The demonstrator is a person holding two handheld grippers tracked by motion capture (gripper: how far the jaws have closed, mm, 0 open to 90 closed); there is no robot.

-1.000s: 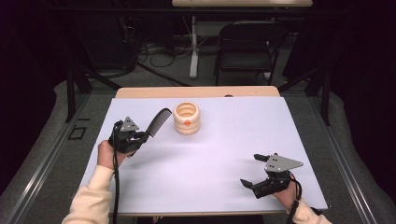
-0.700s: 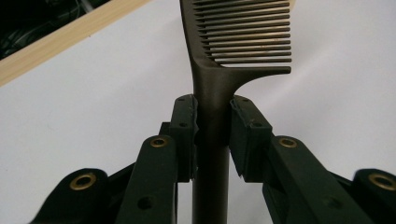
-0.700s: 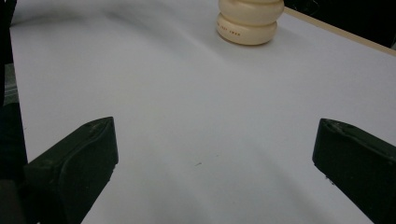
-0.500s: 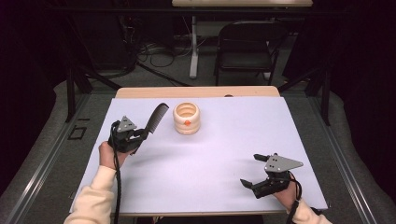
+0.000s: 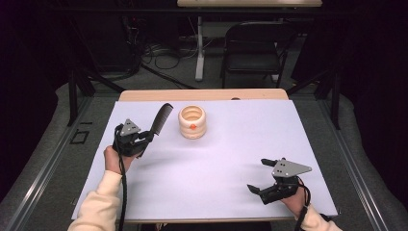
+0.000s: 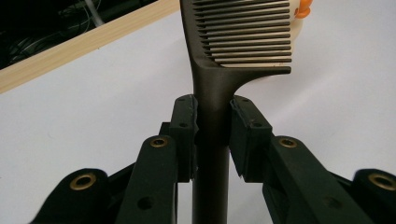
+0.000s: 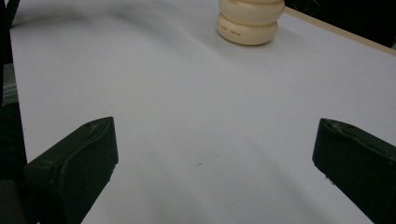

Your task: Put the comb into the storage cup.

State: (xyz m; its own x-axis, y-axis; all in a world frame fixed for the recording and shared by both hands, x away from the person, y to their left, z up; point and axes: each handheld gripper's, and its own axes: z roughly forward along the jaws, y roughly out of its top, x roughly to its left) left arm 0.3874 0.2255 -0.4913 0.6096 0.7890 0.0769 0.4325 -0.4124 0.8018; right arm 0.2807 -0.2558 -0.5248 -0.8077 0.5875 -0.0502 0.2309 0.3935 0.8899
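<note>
Looking down from the high view, I see my left gripper (image 5: 143, 140) clamped on the handle of a black comb (image 5: 160, 117), which slants up and away from it, its tip just beside a cream ribbed pot (image 5: 192, 122). The pot stands a little ahead and to the right of that gripper on the white table (image 5: 231, 159). My right gripper (image 5: 262, 175) sits well apart, near the table's near right corner, its jaws spread wide with nothing between them.

From the left gripper view, both jaws press flat against the comb's (image 6: 212, 116) dark handle. The teeth fan out to the right above the jaws, and the pot (image 6: 299, 9) shows behind them.

From the right gripper view, the two jaws stand far apart over bare table (image 7: 196, 121). The pot (image 7: 250, 21) stands well ahead of them, slightly right of centre.
</note>
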